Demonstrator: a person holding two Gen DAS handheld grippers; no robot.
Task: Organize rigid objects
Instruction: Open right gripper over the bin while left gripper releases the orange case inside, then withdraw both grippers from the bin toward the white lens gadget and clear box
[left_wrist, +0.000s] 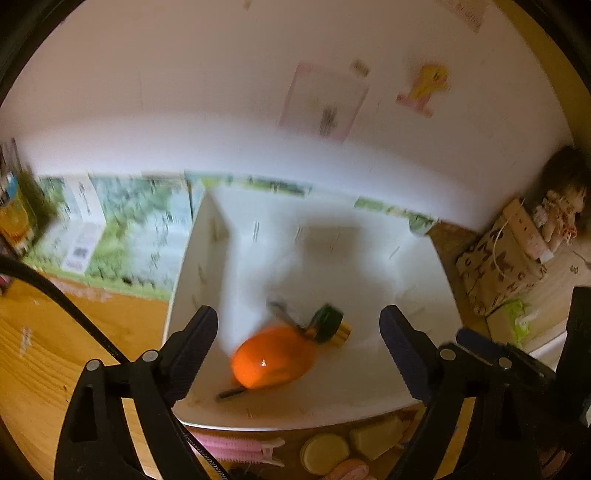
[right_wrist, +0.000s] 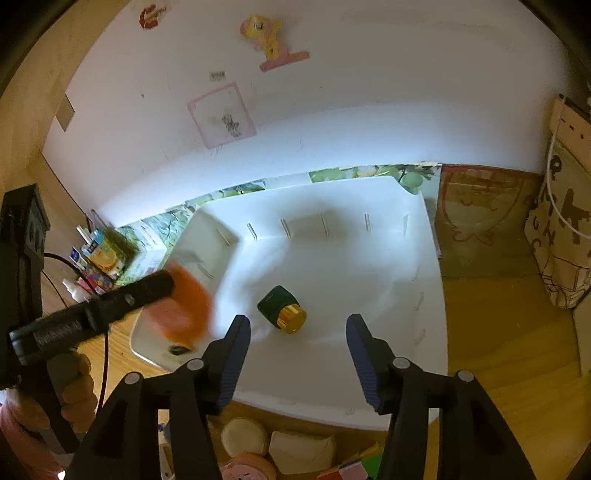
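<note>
A shallow white plastic tray (right_wrist: 424, 258) with thin slots along its inner walls sits on a light wooden tabletop (right_wrist: 498, 332), its far edge close to a white wall. Inside the tray, near its left side, a glossy orange egg-shaped object (left_wrist: 273, 356) appears blurred, as if in motion; whether it is resting on the tray floor cannot be told. In the left wrist view it lies between the spread black fingers of the left gripper (left_wrist: 299, 354), and neither finger touches it. A small dark sliver (left_wrist: 231, 393) lies by the tray's near-left corner, too blurred to identify. Just beside the orange object, toward the tray's middle, a dark green little bottle with a shiny gold cap (right_wrist: 282, 310) lies on its side on the tray floor. The right gripper (right_wrist: 299, 354) hovers over the tray's near edge with its jaws apart and nothing between them; the green bottle is just beyond its fingertips. In the right wrist view a person's hand (right_wrist: 74, 387) grips the left tool's handle at the left edge of the picture. On the tabletop in front of the tray's near edge lie a round pale yellow disc (right_wrist: 245, 435), a pale yellow wedge-shaped block (right_wrist: 303, 452), a pink ribbed roller (left_wrist: 229, 446) and a multicoloured cube (right_wrist: 354, 469). A patterned beige fabric bag (right_wrist: 561, 236) stands at the tabletop's right edge.
</note>
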